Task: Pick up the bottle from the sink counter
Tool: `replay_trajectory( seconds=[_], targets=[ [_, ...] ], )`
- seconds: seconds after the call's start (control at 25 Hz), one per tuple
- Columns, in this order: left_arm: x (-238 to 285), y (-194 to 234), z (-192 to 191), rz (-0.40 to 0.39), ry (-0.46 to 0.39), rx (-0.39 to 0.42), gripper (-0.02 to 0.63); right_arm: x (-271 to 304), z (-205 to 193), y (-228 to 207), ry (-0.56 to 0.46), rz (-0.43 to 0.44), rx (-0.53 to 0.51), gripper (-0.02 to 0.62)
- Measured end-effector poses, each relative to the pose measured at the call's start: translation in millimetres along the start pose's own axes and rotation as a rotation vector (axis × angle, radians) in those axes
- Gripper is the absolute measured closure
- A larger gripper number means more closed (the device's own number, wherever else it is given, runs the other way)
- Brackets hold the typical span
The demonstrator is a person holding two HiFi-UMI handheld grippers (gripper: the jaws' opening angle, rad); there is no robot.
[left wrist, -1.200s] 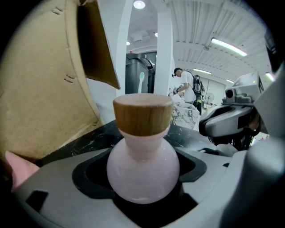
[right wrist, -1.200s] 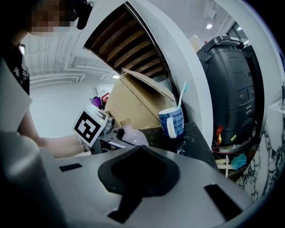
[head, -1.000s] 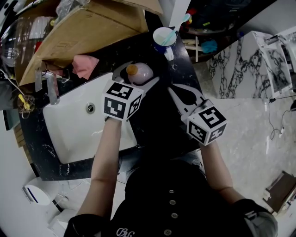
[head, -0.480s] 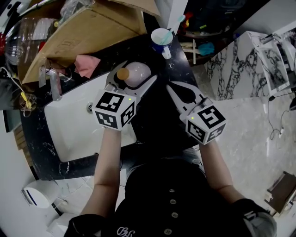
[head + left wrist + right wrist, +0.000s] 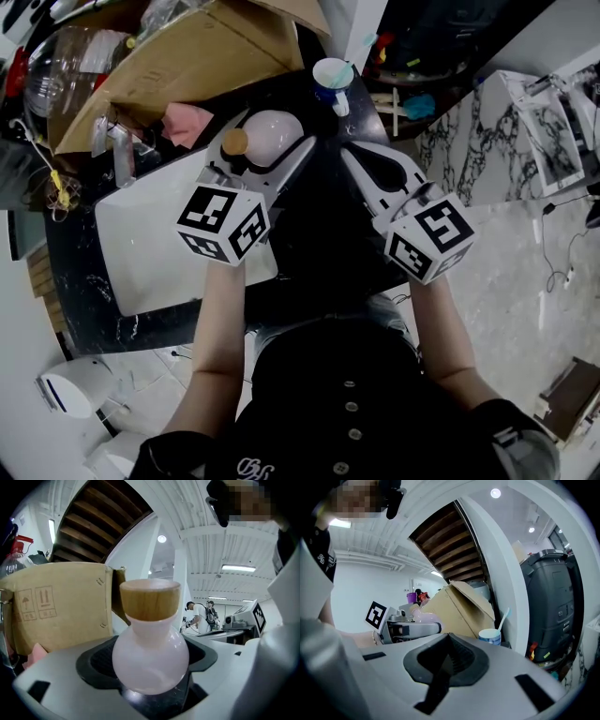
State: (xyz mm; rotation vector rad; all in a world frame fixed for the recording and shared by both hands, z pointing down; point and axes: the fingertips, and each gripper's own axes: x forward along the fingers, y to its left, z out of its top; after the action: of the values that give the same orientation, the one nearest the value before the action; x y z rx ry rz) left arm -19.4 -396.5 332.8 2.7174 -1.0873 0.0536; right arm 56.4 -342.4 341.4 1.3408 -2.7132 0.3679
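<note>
Black shirt (image 5: 319, 375), round buttons (image 5: 351, 407) down front, short sleeves (image 5: 173, 452)

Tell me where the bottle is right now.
The bottle is upper centre in the head view, clamped in the left gripper, up and right of the sink and beside the cardboard box.

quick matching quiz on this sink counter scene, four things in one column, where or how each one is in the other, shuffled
1. pale pink round bottle with wooden cap
2. white and blue cup
3. brown cardboard box
4. right gripper

a. shut, empty
b. gripped by the left gripper
c. behind the chrome tap
d. holds a pale blue stick

Pairs: 1-b, 2-d, 3-c, 4-a
</note>
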Motion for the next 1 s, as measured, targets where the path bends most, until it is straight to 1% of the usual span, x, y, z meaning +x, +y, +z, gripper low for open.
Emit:
replay_trajectory(
  seconds=[0.12,0.28,0.4,0.56,0.8,1.0],
  targets=[
    [-13.1,-4.0,13.4,0.004,-0.034,0.016,0.212,-2.9,10.8,7.3,-0.023,0.014,-0.020,0.589],
    [-30.5,-9.3,28.4,0.010,-0.068,-0.015,0.213,-4.5,15.4,20.2,-0.030,0.056,-0.041,0.589],
    [-41.7,-14.7,37.4,0.007,-0.093,-0.014,0.212,-6.7,17.8,25.9,-0.039,0.064,-0.044,0.589],
    [-55.7,-19.1,43.5,0.013,-0.106,-0.007,0.212,-5.3,18.4,34.3,-0.052,0.068,-0.033,0.589],
    [-76.8,-29.0,42.7,0.029,-0.122,-0.040,0.212,-5.5,12.4,47.7,-0.057,0.093,-0.016,0.589],
    [-87.7,-28.9,32.0,0.041,-0.117,-0.114,0.213,-5.6,6.1,51.6,-0.049,0.105,-0.003,0.589]
  ],
)
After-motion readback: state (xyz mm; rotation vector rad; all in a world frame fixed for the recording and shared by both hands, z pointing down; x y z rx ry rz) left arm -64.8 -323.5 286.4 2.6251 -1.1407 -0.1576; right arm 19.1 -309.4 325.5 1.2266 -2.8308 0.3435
